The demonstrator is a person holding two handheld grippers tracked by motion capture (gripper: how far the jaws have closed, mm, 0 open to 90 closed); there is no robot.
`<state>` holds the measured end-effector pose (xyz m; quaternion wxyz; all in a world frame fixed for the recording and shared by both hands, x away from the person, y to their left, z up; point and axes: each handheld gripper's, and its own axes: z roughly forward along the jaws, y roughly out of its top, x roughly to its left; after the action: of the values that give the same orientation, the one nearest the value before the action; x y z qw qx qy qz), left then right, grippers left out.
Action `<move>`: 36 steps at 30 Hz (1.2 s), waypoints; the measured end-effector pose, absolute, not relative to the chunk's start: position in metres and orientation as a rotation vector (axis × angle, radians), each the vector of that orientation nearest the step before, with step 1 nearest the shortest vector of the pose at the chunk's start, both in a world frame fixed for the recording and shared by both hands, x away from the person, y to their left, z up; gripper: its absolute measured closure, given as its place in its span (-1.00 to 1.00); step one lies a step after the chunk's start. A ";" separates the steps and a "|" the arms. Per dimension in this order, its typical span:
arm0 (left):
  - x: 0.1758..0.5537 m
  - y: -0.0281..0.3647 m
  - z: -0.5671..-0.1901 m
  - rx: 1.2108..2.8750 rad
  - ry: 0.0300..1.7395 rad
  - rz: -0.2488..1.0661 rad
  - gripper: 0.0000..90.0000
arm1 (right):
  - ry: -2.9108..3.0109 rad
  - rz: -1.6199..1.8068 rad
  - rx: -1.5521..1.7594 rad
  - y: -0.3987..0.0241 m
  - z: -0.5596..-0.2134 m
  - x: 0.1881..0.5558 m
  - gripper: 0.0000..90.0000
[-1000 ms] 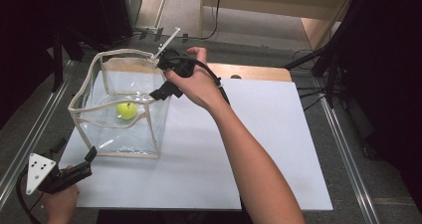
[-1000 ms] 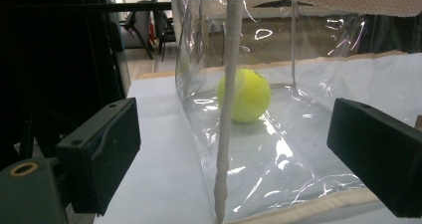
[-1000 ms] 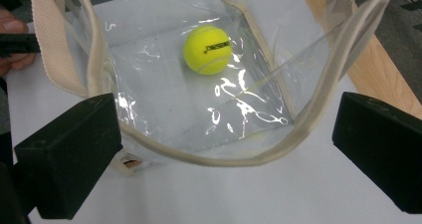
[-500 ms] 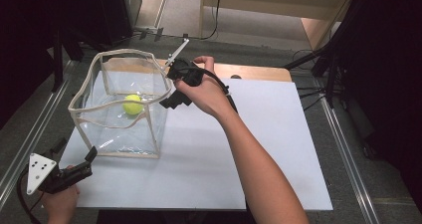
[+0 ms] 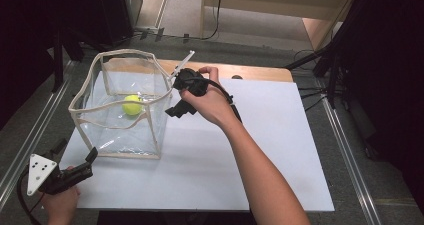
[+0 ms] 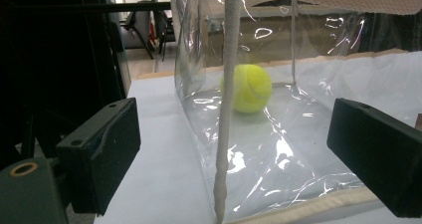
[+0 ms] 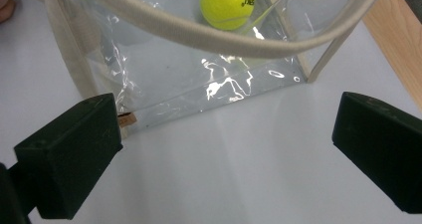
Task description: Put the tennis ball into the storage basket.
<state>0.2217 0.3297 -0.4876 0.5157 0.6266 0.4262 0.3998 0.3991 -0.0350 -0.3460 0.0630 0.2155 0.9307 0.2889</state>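
A clear plastic bag [image 5: 125, 130] with beige trim stands open on the left of the white board. A yellow tennis ball [image 5: 132, 105] lies on its floor. My right gripper [image 5: 173, 93] hangs open just outside the bag's right rim, with nothing between its jaws. In the right gripper view, the gripper [image 7: 224, 149] looks down over the beige rim [image 7: 199, 35] at the ball [image 7: 227, 5]. My left gripper [image 5: 75, 151] rests open at the board's near left corner. In its own view, the left gripper [image 6: 234, 154] faces the bag's corner seam [image 6: 226, 109] and the ball [image 6: 246, 88].
The white board [image 5: 250, 150] lies on a wooden table [image 5: 260, 72] and is bare to the right of the bag. Metal rails [image 5: 345, 150] run along both sides. Dark stands and cables [image 5: 325, 60] sit beyond the far right corner.
My right gripper has drawn back from over the bag's opening, to the right and nearer. The ball has shifted a little inside the bag. The left gripper has stayed put.
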 end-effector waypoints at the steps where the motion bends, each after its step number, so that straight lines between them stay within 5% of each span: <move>1: 0.222 0.329 -0.488 1.501 1.023 0.957 -0.85 | 2.810 0.869 0.643 -0.036 -0.348 0.399 -1.00; 36: 0.222 0.329 -0.488 1.506 1.026 0.959 -0.85 | 2.741 0.997 0.702 -0.072 -0.404 0.362 -1.00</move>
<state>0.2217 0.3294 -0.4876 0.5153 0.6269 0.4269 0.3990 0.3616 -0.0724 -0.4044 0.0706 0.2335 0.9114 0.3314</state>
